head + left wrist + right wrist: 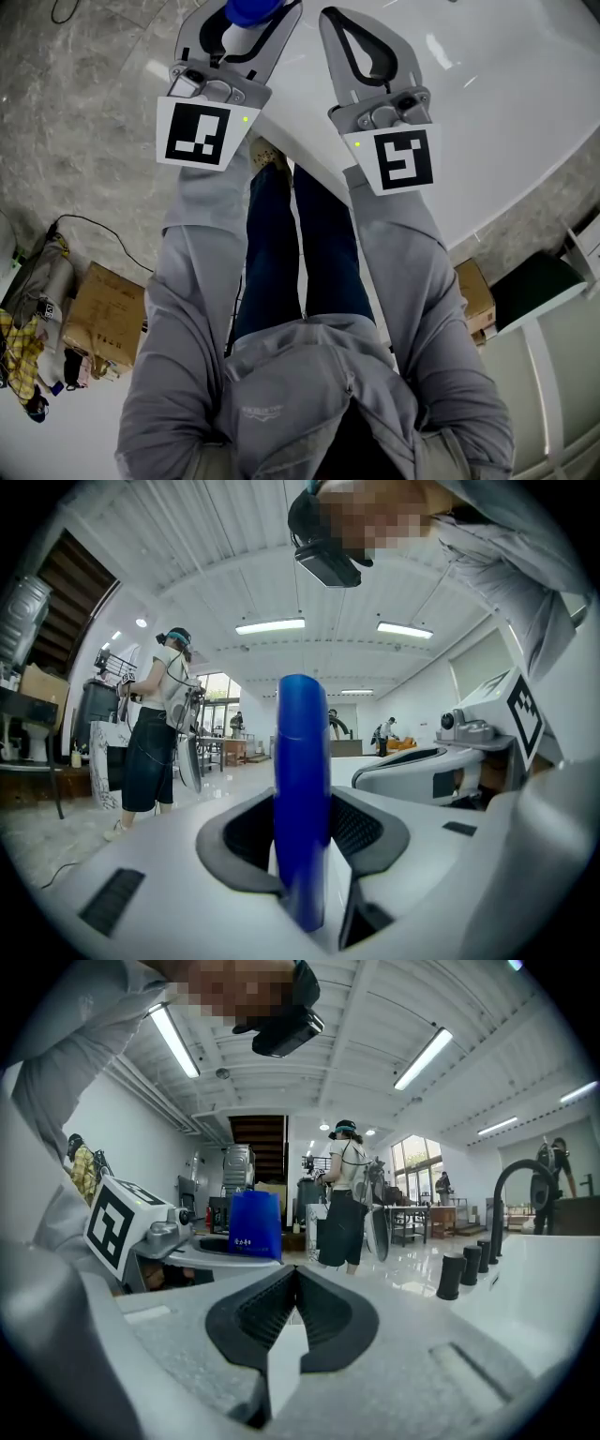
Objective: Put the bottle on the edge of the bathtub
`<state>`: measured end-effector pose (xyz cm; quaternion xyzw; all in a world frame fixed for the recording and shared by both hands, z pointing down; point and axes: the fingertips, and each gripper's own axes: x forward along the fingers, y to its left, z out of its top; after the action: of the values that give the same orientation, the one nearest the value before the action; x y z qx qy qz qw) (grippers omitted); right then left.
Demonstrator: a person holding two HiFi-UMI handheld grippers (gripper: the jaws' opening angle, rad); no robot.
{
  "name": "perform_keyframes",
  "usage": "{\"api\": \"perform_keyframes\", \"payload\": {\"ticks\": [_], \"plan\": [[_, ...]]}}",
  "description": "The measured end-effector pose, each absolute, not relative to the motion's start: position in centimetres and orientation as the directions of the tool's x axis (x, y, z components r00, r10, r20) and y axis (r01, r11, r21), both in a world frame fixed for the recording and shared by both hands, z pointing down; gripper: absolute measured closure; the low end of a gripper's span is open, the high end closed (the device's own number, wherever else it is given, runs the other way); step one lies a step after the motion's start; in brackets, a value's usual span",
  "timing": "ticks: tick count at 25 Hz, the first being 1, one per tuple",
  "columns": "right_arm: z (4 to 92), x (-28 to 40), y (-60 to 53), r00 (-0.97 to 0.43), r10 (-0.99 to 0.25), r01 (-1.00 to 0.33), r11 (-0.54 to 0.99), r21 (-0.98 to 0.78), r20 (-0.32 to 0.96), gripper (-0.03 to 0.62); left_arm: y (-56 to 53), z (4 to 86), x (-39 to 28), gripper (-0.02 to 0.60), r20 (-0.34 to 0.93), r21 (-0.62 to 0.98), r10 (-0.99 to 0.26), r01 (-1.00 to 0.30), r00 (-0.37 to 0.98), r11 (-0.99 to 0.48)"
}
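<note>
A blue bottle stands upright between the pads of my left gripper, which is shut on it at the top left of the head view. In the left gripper view the bottle fills the middle, clamped by the left gripper. The white bathtub lies to the right, its rim running diagonally under both grippers. My right gripper hovers over the tub beside the left one, shut with nothing in it. From the right gripper view the bottle shows to the left.
A black faucet and black knobs stand on the tub's far rim. Cardboard boxes and bags lie on the marble floor at left, another box at right. A person stands in the background.
</note>
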<state>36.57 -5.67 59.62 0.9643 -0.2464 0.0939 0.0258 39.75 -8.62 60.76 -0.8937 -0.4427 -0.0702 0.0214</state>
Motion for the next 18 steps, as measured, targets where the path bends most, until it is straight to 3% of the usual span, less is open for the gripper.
{"api": "perform_keyframes", "payload": {"ticks": [18], "plan": [[59.91,36.58,-5.65,0.861,-0.458,-0.468,-0.883,-0.007,0.219,0.591,-7.81,60.74,39.30,0.428,0.111,0.020,0.833,0.837,0.542,-0.547]]}}
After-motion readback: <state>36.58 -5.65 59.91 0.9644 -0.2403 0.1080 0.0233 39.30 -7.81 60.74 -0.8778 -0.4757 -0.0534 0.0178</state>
